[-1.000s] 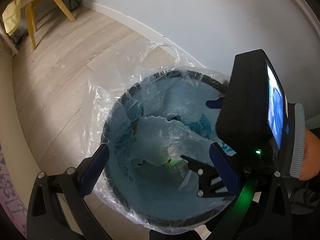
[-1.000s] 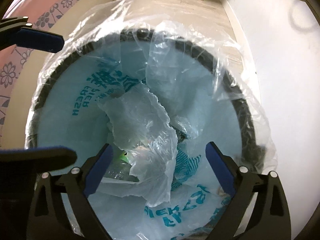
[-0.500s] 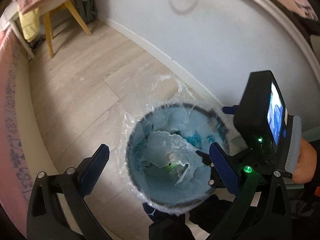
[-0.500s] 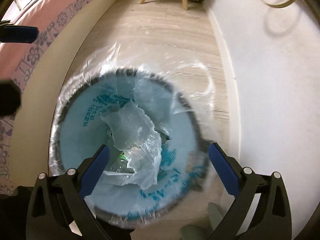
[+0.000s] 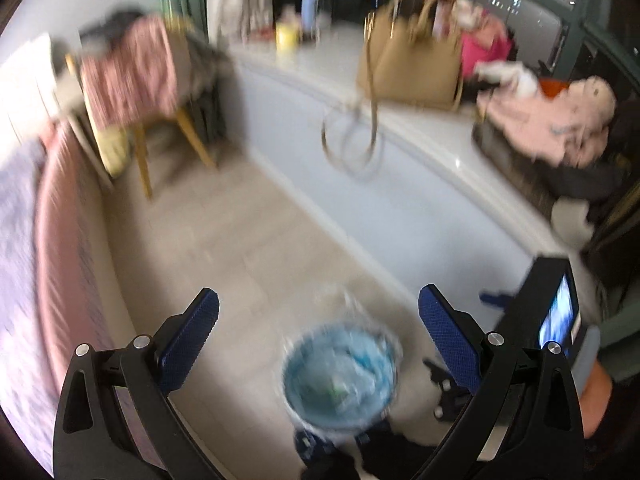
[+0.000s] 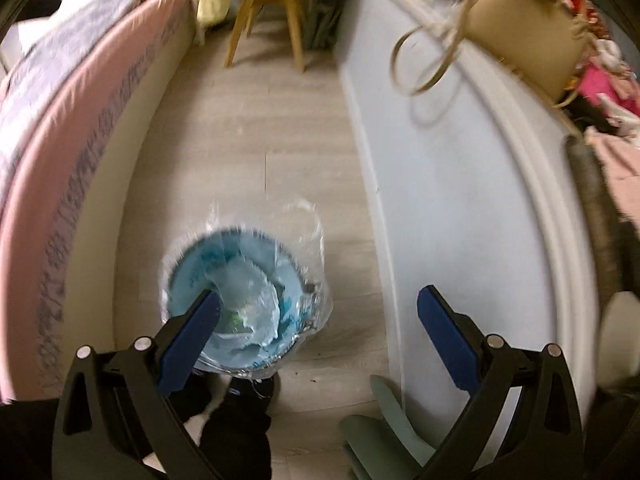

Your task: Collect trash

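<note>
Fingers wide apart on both: left gripper (image 5: 319,316) and right gripper (image 6: 319,316) each show blue pads spread with nothing between them. Both views are motion-blurred. The pale wood floor (image 6: 276,128) runs as a corridor between the pink bed (image 6: 76,104) on the left and a low white wall (image 6: 448,184) topped by a ledge (image 5: 424,128) on the right. A wooden chair (image 5: 160,120) with yellow legs and pink-patterned cloth draped over it stands at the far end of the floor. On the ledge sits a tan handbag (image 5: 412,60), its looped strap hanging down over the wall face, with pink clothing (image 5: 536,120) piled beside it. The trash bin (image 6: 240,300), round, lined with a clear plastic bag and holding light blue plastic with teal print, stands on the floor near the wall base; in the left wrist view it lies low between the fingers (image 5: 340,368), in the right wrist view the left blue pad (image 6: 188,340) overlaps its near edge. The right gripper's body with a lit screen (image 5: 556,316) appears at the right of the left wrist view. A small green scrap (image 6: 238,320) shows inside the bin.
</note>
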